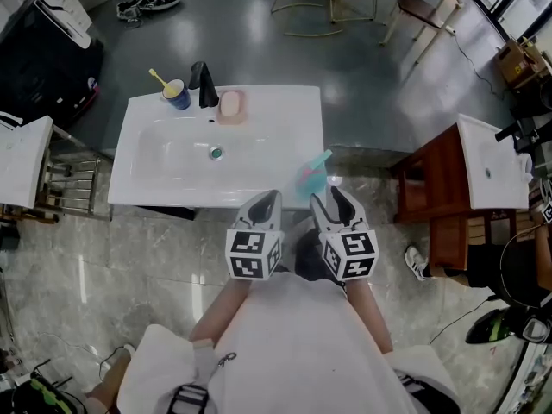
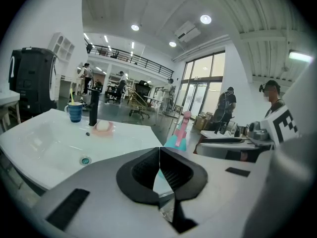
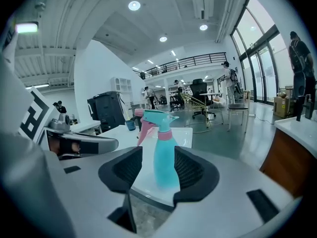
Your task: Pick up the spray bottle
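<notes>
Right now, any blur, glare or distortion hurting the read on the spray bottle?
Right gripper view: strong fisheye and dark corners, yet the spray bottle reads clearly between the jaws. Left gripper view: same fisheye; bottle small, partly behind the jaws. Head view: even light, sheen on the floor, bottle slightly soft.

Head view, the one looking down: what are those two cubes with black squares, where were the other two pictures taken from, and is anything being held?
A person wears a camera on the head and holds tongs in each hand; the patterned cubes belong to them. The other two pictures come from cameras riding on each tongs, looking along the jaws. On the white washbasin stand a blue cup, a black tap, a pink soap dish and, at the near corner, a teal spray bottle. The left tongs are shut and empty. The right tongs are open, the bottle between the jaws but not gripped.
</notes>
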`<state>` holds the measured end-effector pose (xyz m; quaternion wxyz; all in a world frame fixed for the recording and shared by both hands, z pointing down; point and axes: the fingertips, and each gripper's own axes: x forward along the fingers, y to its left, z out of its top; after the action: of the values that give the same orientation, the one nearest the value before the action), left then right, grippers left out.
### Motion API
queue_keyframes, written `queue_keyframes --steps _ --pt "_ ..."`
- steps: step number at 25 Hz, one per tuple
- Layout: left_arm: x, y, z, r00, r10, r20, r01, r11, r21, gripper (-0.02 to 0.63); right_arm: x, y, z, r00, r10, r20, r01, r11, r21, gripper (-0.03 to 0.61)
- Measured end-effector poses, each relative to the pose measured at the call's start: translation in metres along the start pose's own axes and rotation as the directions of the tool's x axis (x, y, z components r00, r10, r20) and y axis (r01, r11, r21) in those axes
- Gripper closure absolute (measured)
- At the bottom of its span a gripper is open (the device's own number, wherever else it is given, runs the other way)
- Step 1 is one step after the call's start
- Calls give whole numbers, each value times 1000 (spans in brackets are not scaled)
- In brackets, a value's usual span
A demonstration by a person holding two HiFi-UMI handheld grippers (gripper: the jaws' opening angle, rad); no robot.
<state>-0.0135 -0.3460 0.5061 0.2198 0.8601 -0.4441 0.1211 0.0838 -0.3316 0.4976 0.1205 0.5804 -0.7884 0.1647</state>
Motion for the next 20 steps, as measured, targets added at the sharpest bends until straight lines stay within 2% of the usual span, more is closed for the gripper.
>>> queue_keyframes --steps 5,20 --pt "10 0 5 1000 22 5 -22 1000 -6 588 9 -9 5 1000 29 3 -29 999 -12 350" --pt "23 11 9 993 120 8 -119 993 -26 588 36 -19 11 992 125 -5 -125 990 -62 328"
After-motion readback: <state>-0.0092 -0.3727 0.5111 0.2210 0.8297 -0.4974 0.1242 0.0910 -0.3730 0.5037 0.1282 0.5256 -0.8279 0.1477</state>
